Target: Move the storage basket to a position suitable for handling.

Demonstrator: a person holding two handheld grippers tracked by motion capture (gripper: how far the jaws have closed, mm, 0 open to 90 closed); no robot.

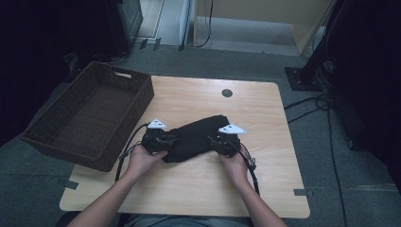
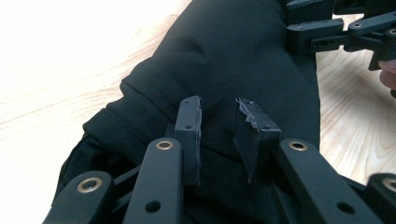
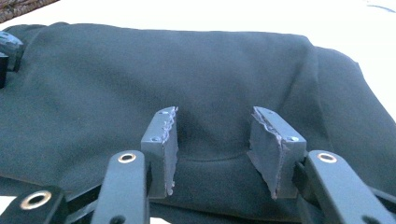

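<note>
While the black garment (image 1: pixel 196 137) lies lengthwise left to right on the tabletop (image 1: pixel 265 179), left gripper (image 1: pixel 163 140) and right gripper (image 1: pixel 218 143) flank its ends, jaws apart, unclamped over cloth.

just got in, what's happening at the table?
A person works a folded black garment on the wooden table with two handheld grippers. The left gripper and right gripper sit at opposite ends of it, fingers apart with cloth between them, not clamped. A wicker basket waits at the left.
</note>
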